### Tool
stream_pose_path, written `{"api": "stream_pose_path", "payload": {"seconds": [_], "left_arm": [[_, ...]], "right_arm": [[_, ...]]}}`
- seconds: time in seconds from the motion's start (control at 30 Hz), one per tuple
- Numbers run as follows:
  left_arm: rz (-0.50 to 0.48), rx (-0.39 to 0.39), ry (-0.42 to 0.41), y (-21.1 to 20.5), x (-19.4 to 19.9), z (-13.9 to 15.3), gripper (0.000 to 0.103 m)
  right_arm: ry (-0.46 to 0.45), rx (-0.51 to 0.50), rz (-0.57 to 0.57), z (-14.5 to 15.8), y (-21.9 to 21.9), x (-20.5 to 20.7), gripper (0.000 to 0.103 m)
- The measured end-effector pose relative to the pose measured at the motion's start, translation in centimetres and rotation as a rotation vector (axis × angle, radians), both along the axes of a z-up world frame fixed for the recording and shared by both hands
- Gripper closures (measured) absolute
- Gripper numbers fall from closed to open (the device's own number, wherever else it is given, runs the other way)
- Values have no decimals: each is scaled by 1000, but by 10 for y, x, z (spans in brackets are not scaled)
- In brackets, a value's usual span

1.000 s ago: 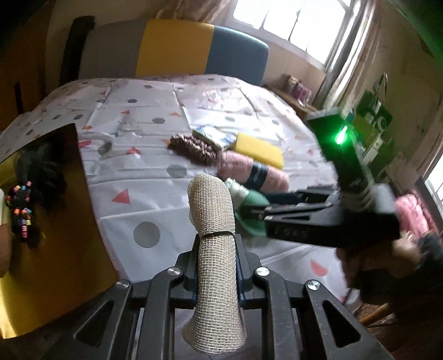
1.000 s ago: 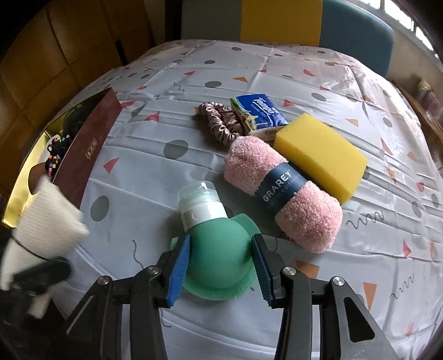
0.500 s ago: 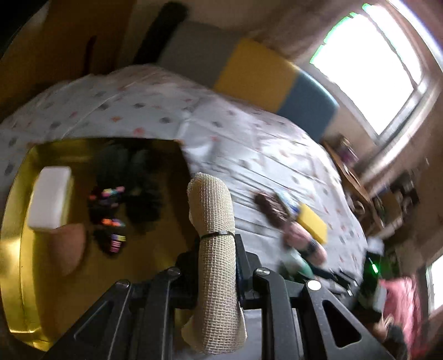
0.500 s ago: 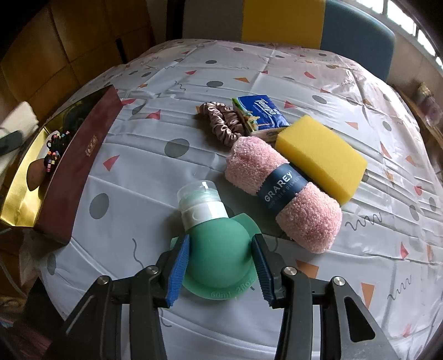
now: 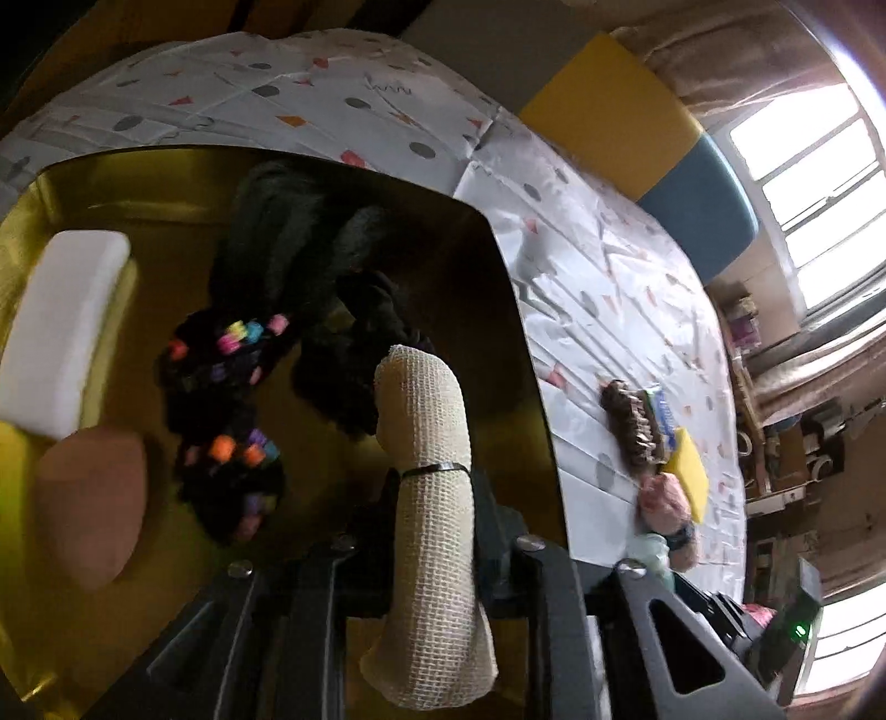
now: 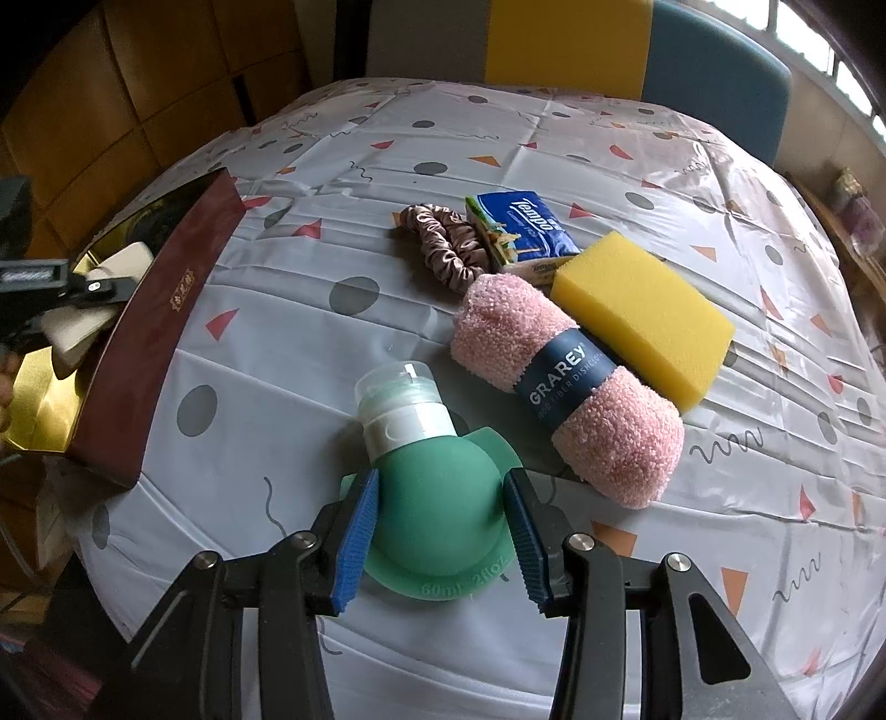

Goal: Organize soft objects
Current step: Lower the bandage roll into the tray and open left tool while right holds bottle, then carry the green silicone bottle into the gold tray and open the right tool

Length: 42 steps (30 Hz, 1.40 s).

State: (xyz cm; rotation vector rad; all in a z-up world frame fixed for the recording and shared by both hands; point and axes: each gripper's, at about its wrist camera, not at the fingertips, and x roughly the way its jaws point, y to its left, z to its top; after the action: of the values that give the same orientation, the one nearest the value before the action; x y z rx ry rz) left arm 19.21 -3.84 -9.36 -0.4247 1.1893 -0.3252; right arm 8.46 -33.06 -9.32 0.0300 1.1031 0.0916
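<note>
My left gripper [image 5: 429,531] is shut on a beige mesh bandage roll [image 5: 429,498] and holds it over the gold-lined box [image 5: 111,183]. The box holds a white sponge [image 5: 61,327], a peach makeup sponge [image 5: 94,498] and black fuzzy items with coloured beads [image 5: 232,387]. My right gripper [image 6: 440,531] has its blue pads on both sides of a green silicone squeeze bottle [image 6: 437,493] lying on the table. A pink rolled towel [image 6: 565,387], yellow sponge [image 6: 642,315], brown scrunchie [image 6: 443,243] and blue tissue pack [image 6: 520,227] lie beyond it.
The box's maroon outer wall [image 6: 160,343] stands at the table's left edge. The dotted white tablecloth [image 6: 554,138] covers the round table. A grey, yellow and blue chair back [image 6: 565,50] stands behind the table. The left gripper also shows at the far left in the right wrist view [image 6: 50,299].
My left gripper has swung left with the bandage roll, from over the tablecloth to above the gold box. My right gripper has stayed around the green bottle.
</note>
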Motion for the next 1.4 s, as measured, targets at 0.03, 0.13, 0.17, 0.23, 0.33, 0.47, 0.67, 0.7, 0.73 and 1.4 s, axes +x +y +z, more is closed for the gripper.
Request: {"api": "stream_pose_path", "payload": {"seconds": [0.03,0.13,0.17,0.23,0.33,0.47,0.67,0.7,0.73,1.4], "left_arm": [[-19,2,11,-5,4,-4,73],[-30,15,41,-11,7,-11,65],[-33,16,36,-11,6,-10,61],[-30,32,23,-7,1,-7,60],[-25,81,-21,-2,-11,4,60],[-12,179,-128,4,-37,29,60],[-34,284,-254,7,-78,55,60],[-40,300,-278,6,-84,60,60],[-45,315,-302,7,-91,63,60],[-46,372,-389,20,-137,85,60]], "right_arm": [[0,-2,1,0,0,0,56],[-1,-5,3,0,1,0,56],[-1,-6,4,0,1,0,56],[-2,-6,4,-1,1,0,56],[-3,-12,8,0,1,0,56],[-5,-19,12,-1,2,1,56],[-11,-42,21,-2,6,0,56],[-12,-44,23,-2,6,0,56],[-13,-46,24,-1,6,0,56],[-25,-84,21,-2,11,-2,58]]}}
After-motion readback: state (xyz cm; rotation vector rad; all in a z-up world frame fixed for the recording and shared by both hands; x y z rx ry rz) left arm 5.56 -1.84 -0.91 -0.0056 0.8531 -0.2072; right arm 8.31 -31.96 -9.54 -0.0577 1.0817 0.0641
